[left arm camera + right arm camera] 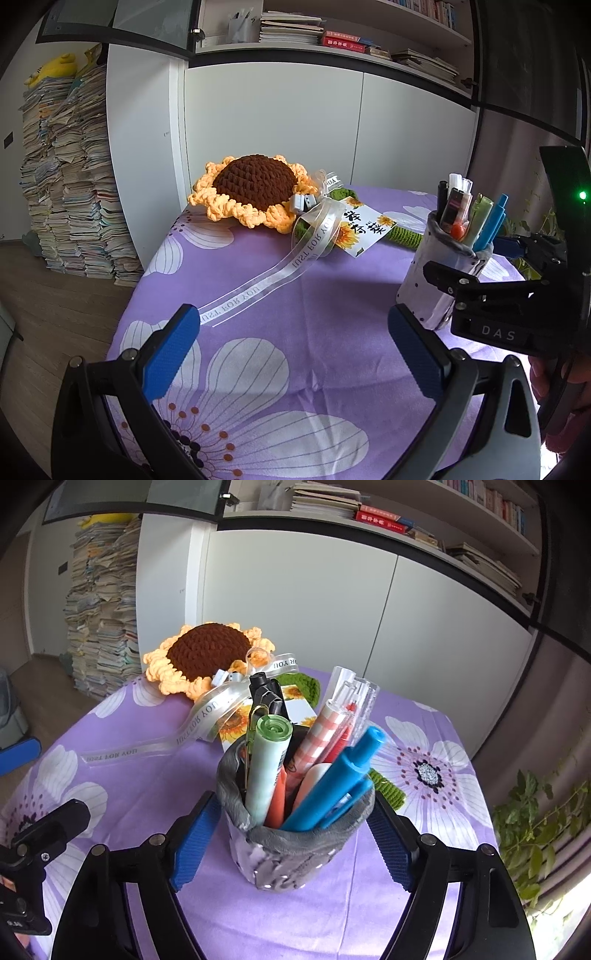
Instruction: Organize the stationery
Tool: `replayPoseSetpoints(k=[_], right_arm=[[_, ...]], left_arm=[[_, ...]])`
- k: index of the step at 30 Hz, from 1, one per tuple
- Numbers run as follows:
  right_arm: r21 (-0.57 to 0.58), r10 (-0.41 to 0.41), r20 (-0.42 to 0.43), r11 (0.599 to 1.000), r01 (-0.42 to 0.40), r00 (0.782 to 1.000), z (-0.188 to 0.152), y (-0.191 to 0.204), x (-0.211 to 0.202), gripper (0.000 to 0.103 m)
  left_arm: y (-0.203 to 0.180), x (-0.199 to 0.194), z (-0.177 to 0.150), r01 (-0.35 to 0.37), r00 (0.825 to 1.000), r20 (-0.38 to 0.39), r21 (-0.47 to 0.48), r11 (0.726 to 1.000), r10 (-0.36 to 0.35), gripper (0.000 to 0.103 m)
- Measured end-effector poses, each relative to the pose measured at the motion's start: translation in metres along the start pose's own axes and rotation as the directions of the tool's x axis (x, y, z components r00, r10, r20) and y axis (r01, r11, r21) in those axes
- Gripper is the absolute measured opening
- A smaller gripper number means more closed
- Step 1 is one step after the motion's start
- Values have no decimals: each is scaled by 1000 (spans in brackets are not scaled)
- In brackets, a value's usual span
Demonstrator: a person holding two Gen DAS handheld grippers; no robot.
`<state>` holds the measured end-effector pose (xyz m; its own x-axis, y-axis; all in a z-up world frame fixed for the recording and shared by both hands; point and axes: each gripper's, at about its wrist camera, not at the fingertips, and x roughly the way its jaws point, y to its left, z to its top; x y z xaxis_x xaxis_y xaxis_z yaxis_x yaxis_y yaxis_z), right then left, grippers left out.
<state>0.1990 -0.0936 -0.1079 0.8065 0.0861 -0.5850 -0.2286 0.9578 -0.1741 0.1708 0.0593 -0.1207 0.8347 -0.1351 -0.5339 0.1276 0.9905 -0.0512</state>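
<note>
soft fabric pen pot (291, 834) sits on the purple flower-print tablecloth (147, 794), a pale tube with dark dots and a grey plush lining rolled over the rim. the right gripper (295, 827) straddles it, ribbed blue pads (194, 845) on either side of the pot's upper part; the left pad is right against the cloth wall, the right pad looks a touch off it, so the jaws are part-way open around the pot and i can't call a firm squeeze.

packed inside: a mint-green marker (267, 768) with a ridged round cap, a fat glossy blue pen (332, 786), a pink gingham-patterned pen (323, 734), clear plastic barrels (364, 698), a black clip-topped pen (267, 694), an orange one (277, 801) tucked low.

the left gripper (295, 350) hangs over bare cloth, jaws spread wide, nothing between its textured blue pads (170, 354).

behind, a chunky crocheted sunflower (255, 188), brown domed centre, looped yellow petals, with a sheer printed ribbon (266, 277) trailing across the cloth and a sunflower card (364, 230).

the left wrist view gives the pot's side (439, 280), standing upright near the table's right part, the right gripper's black frame (517, 306) against it and fingers of a hand (565, 391) on its handle. the right wrist view looks down into the pot's mouth, and adds leafy green stems (535, 823) at the right edge. stacked papers (70, 177) tower on the left in both.
</note>
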Motion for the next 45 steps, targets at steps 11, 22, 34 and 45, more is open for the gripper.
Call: replayPoseSetpoints(k=[11,22,34,45], right_arm=[[16,3,-31,1000,-2,1000,-19,-11,-16,81],[81,-39,119,996,30,992,-16,-28,-113,81],[241,-114,289,970,43,951,-23,-55,-240,93],[258,-156,380,964,58,912,-39,-58,-321,96]], left_arm=[[-8,-17,7,7,1000,13,-1,1000,-7,101],[-53,-102,33,-38,985,170,121,992,17,102],[-85,-193,44,-22,968,249,136,990,-13,102],[-111,-261,41,-60,925,379,173,983,-10,102]])
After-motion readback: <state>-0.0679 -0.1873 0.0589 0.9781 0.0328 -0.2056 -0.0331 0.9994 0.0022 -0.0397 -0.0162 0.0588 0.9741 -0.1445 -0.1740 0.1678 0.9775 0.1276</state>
